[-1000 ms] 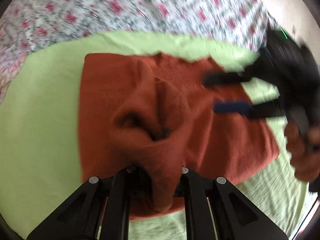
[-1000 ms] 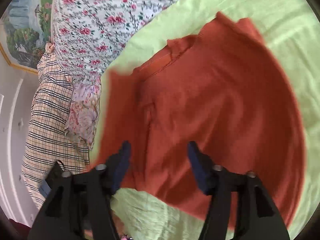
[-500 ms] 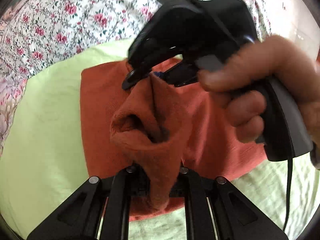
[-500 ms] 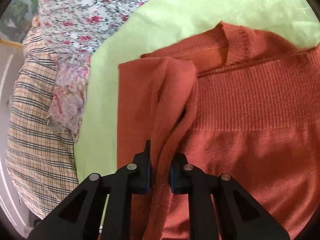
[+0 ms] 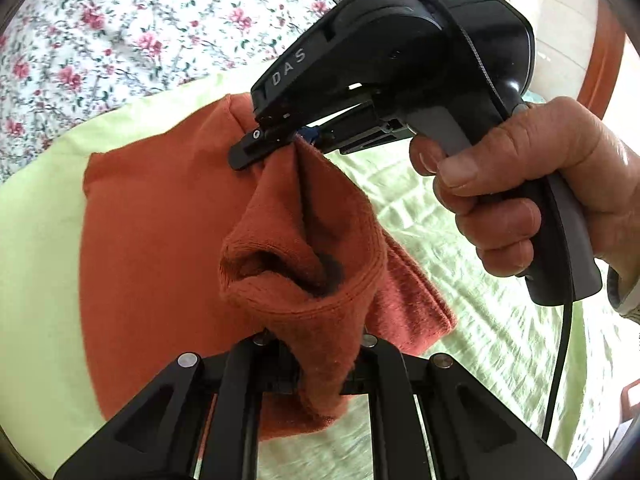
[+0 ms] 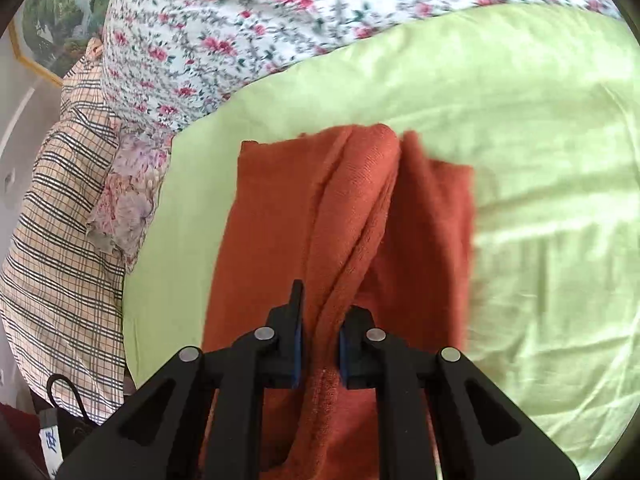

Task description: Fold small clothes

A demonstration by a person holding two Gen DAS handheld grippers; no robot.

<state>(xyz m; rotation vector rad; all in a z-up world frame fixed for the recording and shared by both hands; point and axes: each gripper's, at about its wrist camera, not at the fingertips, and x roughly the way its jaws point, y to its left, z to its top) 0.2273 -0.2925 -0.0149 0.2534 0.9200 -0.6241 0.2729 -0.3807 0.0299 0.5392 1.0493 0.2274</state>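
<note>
Garment: the rust-orange knit garment (image 5: pixel 160 216) lies on the light-green sheet (image 5: pixel 40 208) of a bed, with one edge lifted off the surface and the rest resting flat.
Left tongs: the left tongs (image 5: pixel 320 364) are pressed together on a bunched hem of the garment, which droops in a loose loop ahead of them.
Right tongs: the right tongs (image 6: pixel 320 344) pinch a raised ridge of the same fabric between their blue pads (image 6: pixel 297 354); a hand (image 5: pixel 532 200) grips their handle.
Risk, slip: the knit is thick and bunched, so a layer could probably slide out of either pinch if the two pull apart.
Risk, fold: the slack loop between the grips may land creased or skewed, leaving an uneven fold.
Left view only: it shows the right tongs (image 5: pixel 280 140) from outside, the hand and the trailing cable (image 5: pixel 560 360).
Right view only: it shows the checked cloth (image 6: pixel 60 240), the floral bedding (image 6: pixel 240 32) beyond the sheet, and a framed picture (image 6: pixel 52 20).
</note>
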